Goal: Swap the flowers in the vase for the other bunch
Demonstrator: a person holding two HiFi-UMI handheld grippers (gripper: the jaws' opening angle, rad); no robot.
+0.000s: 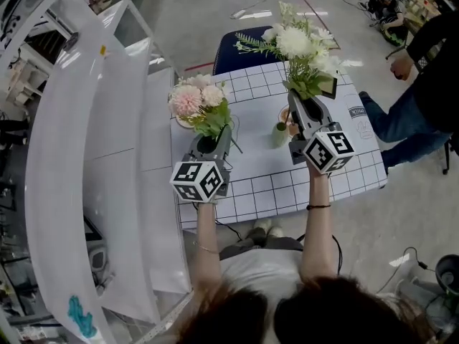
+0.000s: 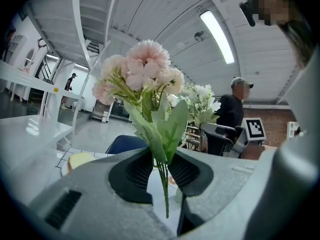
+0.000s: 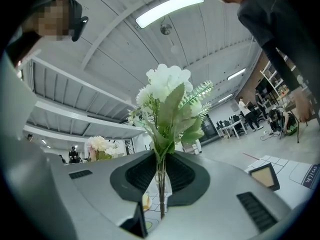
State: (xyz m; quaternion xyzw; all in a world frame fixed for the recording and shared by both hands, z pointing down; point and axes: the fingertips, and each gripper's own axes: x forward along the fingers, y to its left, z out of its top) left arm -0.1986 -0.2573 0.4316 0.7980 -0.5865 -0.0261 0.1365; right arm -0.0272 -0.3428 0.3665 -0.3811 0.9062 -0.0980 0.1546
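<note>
Two grippers, 1 bunch each: left gripper [image 1: 215, 140] jaws nipped on pink bunch [image 1: 198, 100] stems, right gripper [image 1: 302, 108] jaws on white bunch [image 1: 297, 44]; 1 vase [image 1: 279, 135] at its 9 o'clock

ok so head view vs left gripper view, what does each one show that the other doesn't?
Head view only: the left gripper's marker cube and the person's forearms. Left gripper view only: the pink bunch's thin stems pinched between the dark pads, plus the ceiling light. Both: the pink bunch, the white bunch held in the right gripper, and the blue chair.
</note>
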